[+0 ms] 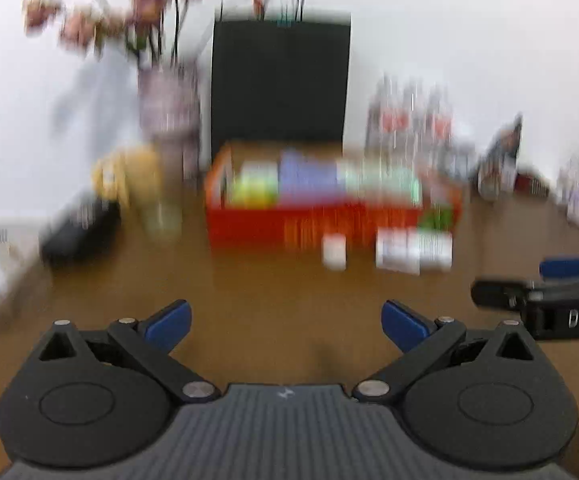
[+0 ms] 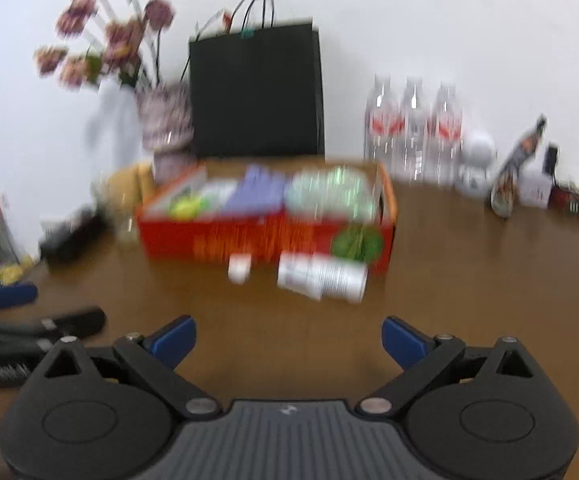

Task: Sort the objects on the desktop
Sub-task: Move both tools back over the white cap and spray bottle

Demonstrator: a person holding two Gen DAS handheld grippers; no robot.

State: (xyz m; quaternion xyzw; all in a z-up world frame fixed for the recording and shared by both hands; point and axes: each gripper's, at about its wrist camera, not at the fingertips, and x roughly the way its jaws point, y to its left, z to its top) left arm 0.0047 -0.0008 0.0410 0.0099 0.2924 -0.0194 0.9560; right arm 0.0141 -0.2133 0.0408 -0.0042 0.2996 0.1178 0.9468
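Both views are motion-blurred. A red-orange box (image 1: 329, 228) (image 2: 257, 240) holding green, purple and pale packets sits mid-table. In front of it lie a small white bottle (image 1: 334, 252) (image 2: 239, 268) and a larger white labelled bottle on its side (image 1: 413, 250) (image 2: 323, 278). My left gripper (image 1: 287, 322) is open and empty above the bare brown table, well short of the bottles. My right gripper (image 2: 289, 338) is open and empty, also short of them. The right gripper shows in the left wrist view (image 1: 545, 300); the left gripper shows in the right wrist view (image 2: 29, 320).
A black paper bag (image 2: 255, 88) stands behind the box against the white wall. A vase of pink flowers (image 2: 165, 120) is left of it, three water bottles (image 2: 413, 132) right. A black object (image 2: 69, 236) and a glass jar (image 1: 161, 204) lie at left. Small items crowd the far right (image 2: 529, 184).
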